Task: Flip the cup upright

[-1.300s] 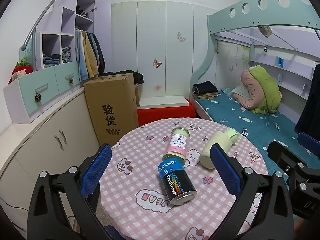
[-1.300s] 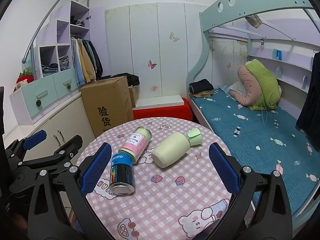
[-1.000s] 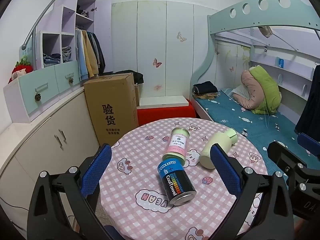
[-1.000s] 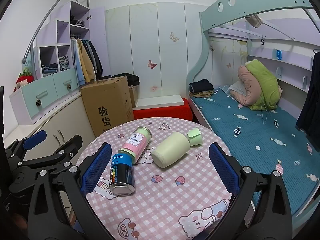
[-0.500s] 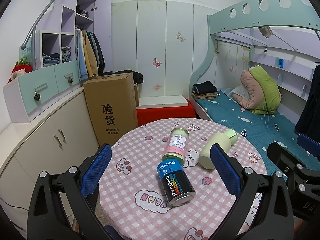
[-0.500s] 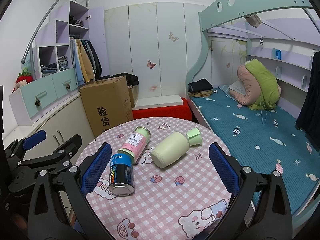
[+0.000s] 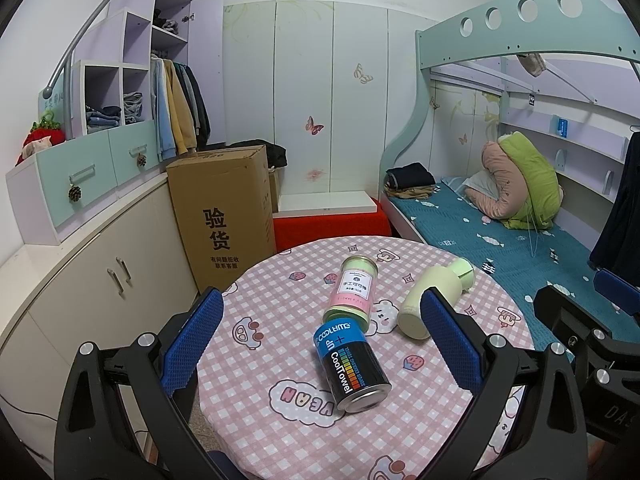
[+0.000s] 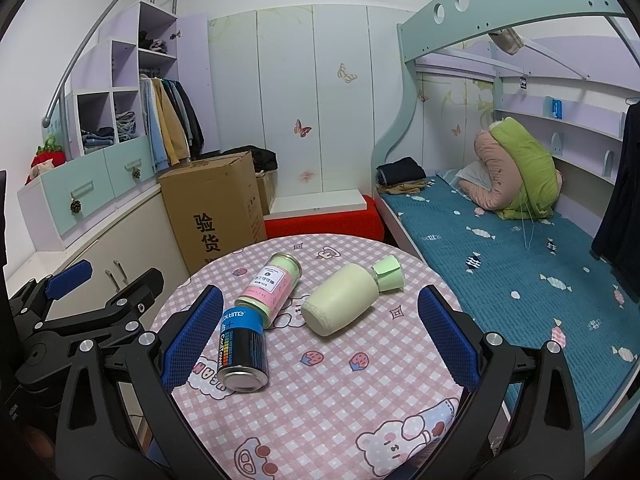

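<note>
A pale green cup (image 7: 428, 300) (image 8: 346, 302) with a green lid lies on its side on the round pink checked table (image 7: 280, 412) (image 8: 320, 408). A pink and green jar (image 7: 354, 292) (image 8: 270, 290) and a black and blue can (image 7: 350, 364) (image 8: 242, 350) also lie on their sides beside it. My left gripper (image 7: 320, 336) is open and empty, above the near edge of the table. My right gripper (image 8: 318, 332) is open and empty, held short of the cup.
A tall cardboard box (image 7: 222, 216) stands behind the table on the left, next to a low cabinet (image 7: 100, 264). A bunk bed with a teal mattress (image 8: 500, 248) runs along the right. A red step (image 7: 328, 226) lies beyond the table.
Both grippers have drifted very slightly. The cup, jar and can have not moved.
</note>
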